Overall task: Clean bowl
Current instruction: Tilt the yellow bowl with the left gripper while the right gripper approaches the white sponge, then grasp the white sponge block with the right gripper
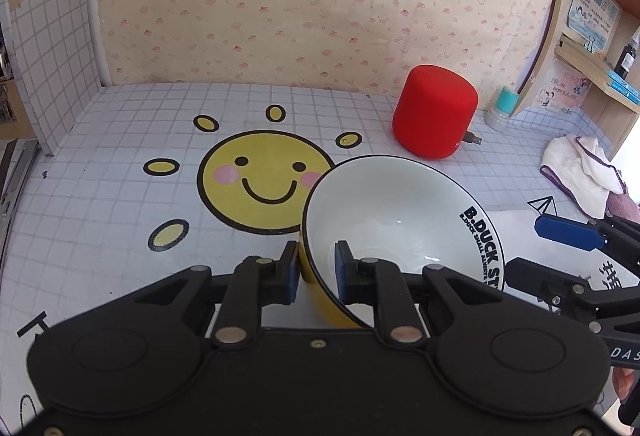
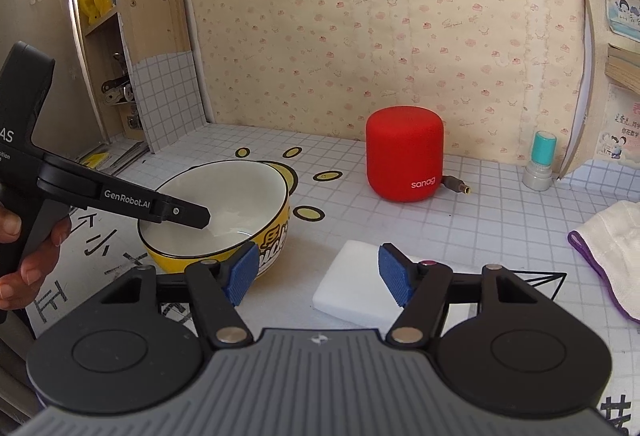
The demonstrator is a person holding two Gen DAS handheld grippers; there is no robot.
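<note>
Left gripper [image 1: 317, 270] clamped on the near rim of the yellow bowl [image 1: 400, 220], tipping it up off the tiled surface [image 1: 120, 228]. Right gripper [image 2: 318, 274] to the bowl's right, jaws apart, above the white sponge block [image 2: 352, 276], one pad over it.

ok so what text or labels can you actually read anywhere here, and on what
"sanag": low on the red cylindrical speaker.
"GenRobot.AI": side of the black left gripper, seen from the right wrist.
"B.DUCK", with smaller partly cut lettering below: inside rim of the yellow-and-white ceramic bowl.
"DAS": cut off, on the right gripper body.
Shelf posters and black characters on the table mat: too small or cropped.
</note>
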